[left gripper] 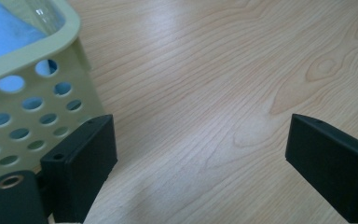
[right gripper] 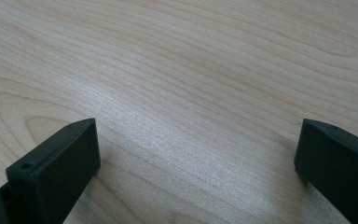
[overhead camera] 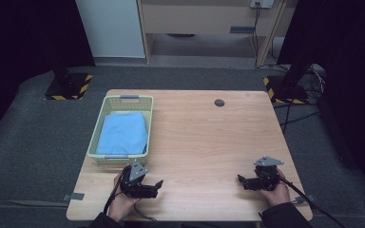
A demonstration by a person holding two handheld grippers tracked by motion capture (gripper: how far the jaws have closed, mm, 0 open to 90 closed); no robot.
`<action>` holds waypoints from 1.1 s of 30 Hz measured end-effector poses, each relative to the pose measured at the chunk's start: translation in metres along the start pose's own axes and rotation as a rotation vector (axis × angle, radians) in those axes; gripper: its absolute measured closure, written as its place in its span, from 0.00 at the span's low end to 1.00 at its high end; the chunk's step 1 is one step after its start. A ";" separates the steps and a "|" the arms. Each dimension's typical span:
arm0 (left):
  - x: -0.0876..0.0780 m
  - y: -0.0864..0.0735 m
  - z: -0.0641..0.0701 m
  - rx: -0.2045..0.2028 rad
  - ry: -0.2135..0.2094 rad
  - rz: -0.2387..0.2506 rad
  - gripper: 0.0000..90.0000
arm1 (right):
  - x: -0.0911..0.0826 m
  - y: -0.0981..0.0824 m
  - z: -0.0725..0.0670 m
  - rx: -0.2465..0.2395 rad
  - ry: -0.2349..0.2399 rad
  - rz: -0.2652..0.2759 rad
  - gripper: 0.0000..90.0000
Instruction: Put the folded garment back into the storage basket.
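The left gripper (overhead camera: 158,186) has its black jaws wide apart, holding nothing. The right gripper (overhead camera: 241,180) is wide apart too, empty. A pale yellow plastic basket with round holes (overhead camera: 142,105) holds a folded blue cloth (overhead camera: 122,134) on the light wooden table (overhead camera: 209,137), just beside the left gripper.

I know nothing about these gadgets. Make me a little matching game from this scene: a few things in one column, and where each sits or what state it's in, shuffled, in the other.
Things:
1. basket
2. blue cloth
3. left hand-held gripper
4. dark round spot

Places or states:
A. far side of the table, near its edge
B. folded inside the basket
C. jaws open, just in front of the basket
D. on the table's left side

Pairs: 1-D, 2-B, 3-C, 4-A
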State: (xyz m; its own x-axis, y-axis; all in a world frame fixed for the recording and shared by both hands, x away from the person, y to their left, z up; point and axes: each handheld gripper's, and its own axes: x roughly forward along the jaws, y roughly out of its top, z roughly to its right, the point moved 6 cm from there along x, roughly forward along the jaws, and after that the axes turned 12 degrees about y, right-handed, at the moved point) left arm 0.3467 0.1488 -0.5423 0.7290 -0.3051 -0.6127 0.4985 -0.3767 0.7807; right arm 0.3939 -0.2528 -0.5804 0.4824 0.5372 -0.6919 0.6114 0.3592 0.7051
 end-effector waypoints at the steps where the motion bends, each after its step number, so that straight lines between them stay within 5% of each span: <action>1: 0.000 -0.001 -0.001 0.005 0.006 -0.003 0.09 | 0.000 0.000 0.000 0.001 0.000 0.000 0.00; 33: -0.013 -0.017 -0.032 -0.023 0.048 -0.026 0.09 | -0.001 -0.001 0.000 -0.005 0.006 -0.001 0.00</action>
State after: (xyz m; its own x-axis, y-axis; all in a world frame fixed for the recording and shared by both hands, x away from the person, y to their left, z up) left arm 0.3436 0.1868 -0.5437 0.7369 -0.2530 -0.6268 0.5280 -0.3637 0.7675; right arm 0.3928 -0.2537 -0.5804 0.4780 0.5413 -0.6918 0.6091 0.3633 0.7050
